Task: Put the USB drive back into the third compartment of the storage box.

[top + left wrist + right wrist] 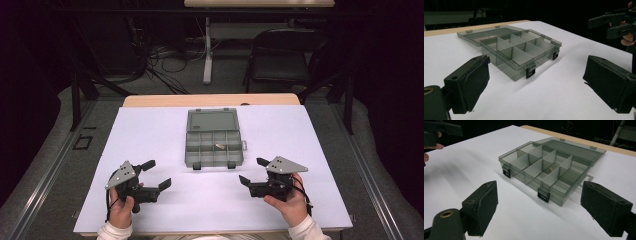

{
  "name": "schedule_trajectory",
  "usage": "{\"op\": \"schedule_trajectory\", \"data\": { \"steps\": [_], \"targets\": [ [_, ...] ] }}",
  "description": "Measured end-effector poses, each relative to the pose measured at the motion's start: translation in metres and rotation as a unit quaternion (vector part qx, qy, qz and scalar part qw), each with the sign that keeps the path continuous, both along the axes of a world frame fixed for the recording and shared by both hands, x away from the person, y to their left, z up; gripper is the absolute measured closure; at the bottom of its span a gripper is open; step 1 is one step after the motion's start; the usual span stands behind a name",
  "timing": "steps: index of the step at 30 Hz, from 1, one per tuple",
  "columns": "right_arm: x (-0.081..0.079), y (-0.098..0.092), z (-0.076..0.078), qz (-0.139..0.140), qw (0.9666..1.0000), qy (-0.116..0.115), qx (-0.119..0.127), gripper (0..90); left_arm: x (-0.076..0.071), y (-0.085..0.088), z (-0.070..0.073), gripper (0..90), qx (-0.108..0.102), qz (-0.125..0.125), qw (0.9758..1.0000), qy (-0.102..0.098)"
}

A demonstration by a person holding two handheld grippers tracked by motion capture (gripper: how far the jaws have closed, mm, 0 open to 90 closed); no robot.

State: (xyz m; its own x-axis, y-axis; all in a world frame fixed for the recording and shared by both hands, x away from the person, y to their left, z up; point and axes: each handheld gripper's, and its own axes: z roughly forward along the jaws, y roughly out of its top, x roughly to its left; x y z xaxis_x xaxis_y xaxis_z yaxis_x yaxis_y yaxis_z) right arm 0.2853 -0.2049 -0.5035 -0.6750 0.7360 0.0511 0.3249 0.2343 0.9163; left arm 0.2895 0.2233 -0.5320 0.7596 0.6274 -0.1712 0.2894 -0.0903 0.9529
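Nearest: left gripper (156, 176) and right gripper (251, 171), both spread wide, holding nothing, poised over white table sheet (200, 210). Beyond, between them: translucent grey plastic compartment box (213, 148), lid folded back, small brass piece (218, 146) in right-of-centre cell. Best approached squarely from front latches. Ample bare sheet either side; wooden far edge (150, 100) behind lid.

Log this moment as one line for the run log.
organizer box: lid open, small item inside | left gripper: open, empty | right gripper: open, empty | both short of box
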Motion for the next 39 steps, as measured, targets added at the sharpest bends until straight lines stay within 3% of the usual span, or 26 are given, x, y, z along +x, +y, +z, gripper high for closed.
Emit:
{"op": "schedule_trajectory", "data": {
  "steps": [5, 8, 10, 16, 20, 29, 39],
  "targets": [
    [-0.003, -0.015, -0.005, -0.023, 0.9996, -0.002, 0.018, 14.3, 0.000, 0.000, 0.000, 6.3, 0.001, 0.001, 1.0000, -0.002],
    [-0.001, -0.023, -0.009, -0.040, 0.9991, -0.010, 0.009, 14.4, 0.000, 0.001, 0.000, 6.3, 0.001, 0.001, 1.0000, -0.003],
    [0.001, -0.030, -0.013, -0.049, 0.9986, 0.000, 0.018, 14.4, 0.000, 0.001, 0.000, 6.3, 0.001, -0.001, 1.0000, -0.001],
    [0.009, -0.042, -0.025, -0.066, 0.9978, 0.001, 0.007, 14.6, 0.001, 0.002, 0.000, 6.3, 0.004, 0.001, 1.0000, 0.000],
    [0.011, -0.045, -0.030, -0.068, 0.9974, 0.010, 0.022, 14.7, 0.001, 0.002, 0.000, 6.3, 0.005, 0.002, 1.0000, 0.002],
    [0.011, -0.042, -0.034, -0.065, 0.9977, 0.006, 0.018, 14.7, 0.002, 0.003, 0.000, 6.4, 0.005, 0.006, 1.0000, 0.001],
    [0.011, -0.046, -0.034, -0.080, 0.9968, 0.003, 0.008, 14.7, 0.003, 0.003, -0.001, 6.4, 0.008, 0.009, 0.9999, 0.004]
  ]
}}
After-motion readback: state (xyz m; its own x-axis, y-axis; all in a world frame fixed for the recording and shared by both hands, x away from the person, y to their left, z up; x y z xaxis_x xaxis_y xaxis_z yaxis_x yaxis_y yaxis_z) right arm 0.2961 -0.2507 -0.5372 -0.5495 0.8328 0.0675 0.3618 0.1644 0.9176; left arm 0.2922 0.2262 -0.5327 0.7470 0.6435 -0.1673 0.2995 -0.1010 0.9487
